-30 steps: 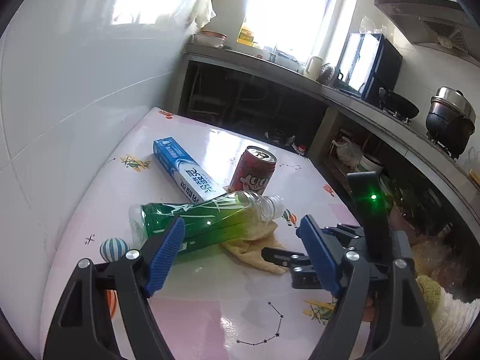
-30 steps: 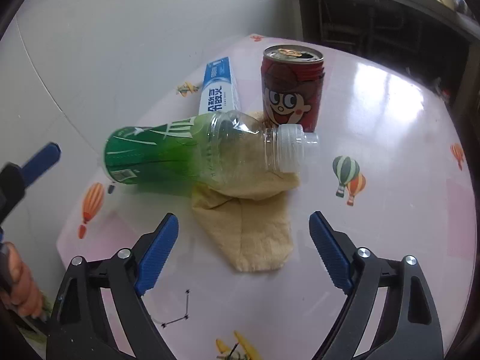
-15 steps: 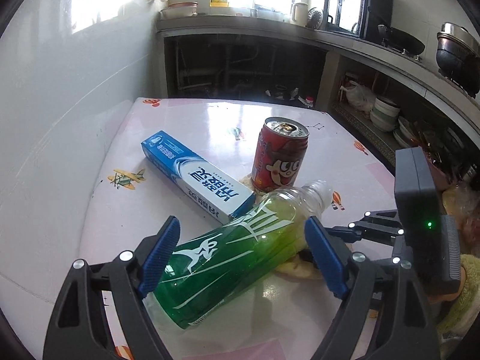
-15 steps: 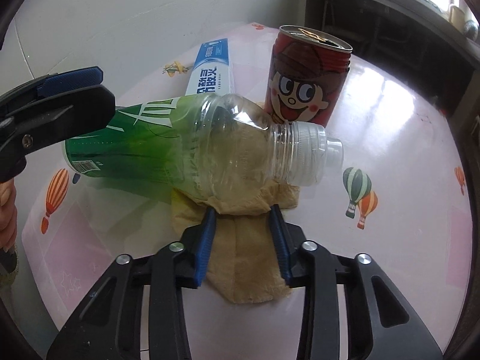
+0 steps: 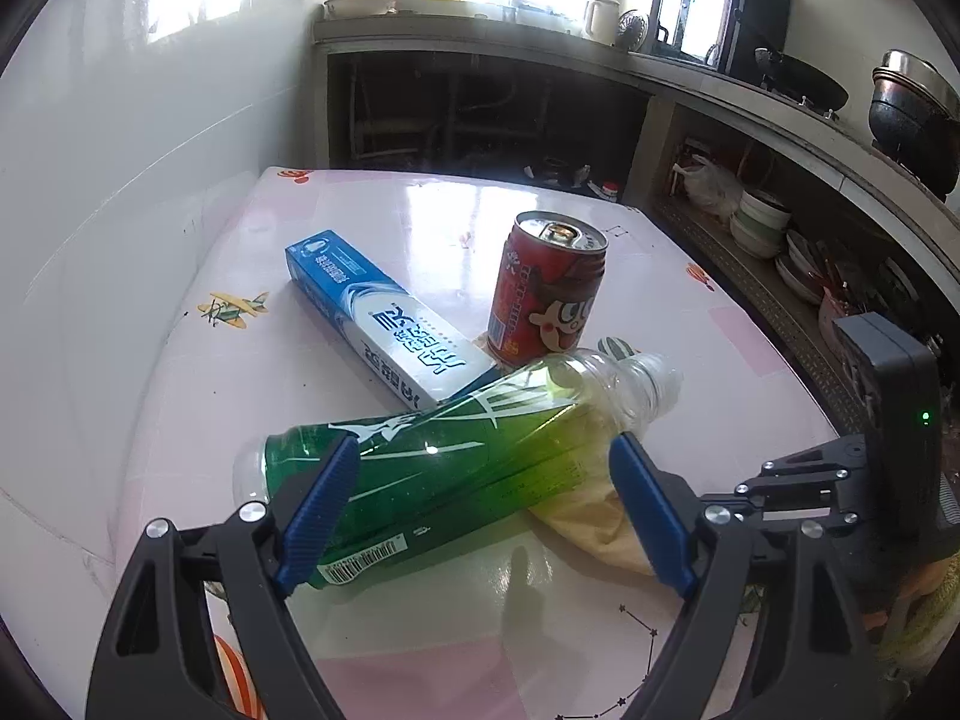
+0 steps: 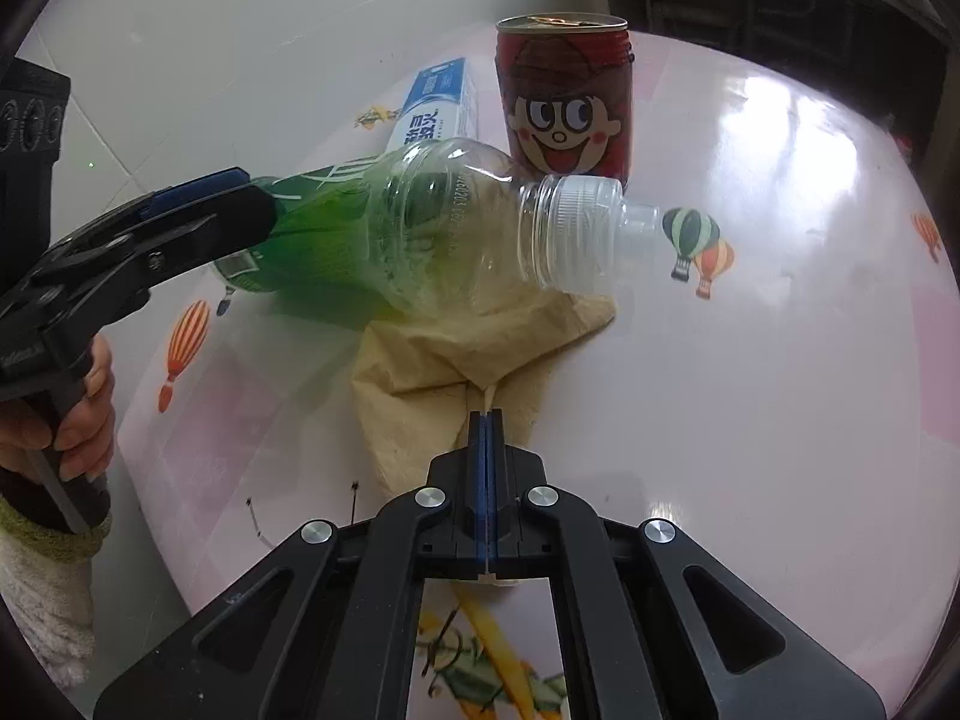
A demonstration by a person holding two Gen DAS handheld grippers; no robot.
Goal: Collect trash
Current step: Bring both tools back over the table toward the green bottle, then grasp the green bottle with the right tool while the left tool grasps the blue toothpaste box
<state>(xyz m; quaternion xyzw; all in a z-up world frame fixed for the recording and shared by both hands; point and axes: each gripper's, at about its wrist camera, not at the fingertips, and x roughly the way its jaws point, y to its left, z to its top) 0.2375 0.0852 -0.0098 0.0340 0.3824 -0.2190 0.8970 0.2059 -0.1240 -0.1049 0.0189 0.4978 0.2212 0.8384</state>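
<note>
A green plastic bottle (image 5: pixel 480 420) (image 6: pixel 432 228) lies on its side on the pink table (image 5: pixel 372 192), its neck resting on a yellowish paper napkin (image 6: pixel 420 372) (image 5: pixel 594 516). My left gripper (image 5: pixel 483 456) is open and straddles the bottle's body, one blue pad on each side; one of its fingers (image 6: pixel 204 204) shows over the green part. My right gripper (image 6: pixel 486 414) is shut on a pinched ridge of the napkin, just in front of the bottle. A red drink can (image 5: pixel 543 294) (image 6: pixel 564 102) stands upright behind the bottle, and a blue toothpaste box (image 5: pixel 384 324) (image 6: pixel 441 102) lies beside it.
A white tiled wall (image 5: pixel 120 180) borders the table's left side. A person's hand (image 6: pixel 78 408) grips the left gripper's handle. Beyond the table's far and right edges run a counter (image 5: pixel 690 72) with pots and shelves of bowls (image 5: pixel 762 222).
The right gripper's jaws went from wide open to shut, pinching the napkin. The left gripper came down and forward, so the bottle now lies between its fingers.
</note>
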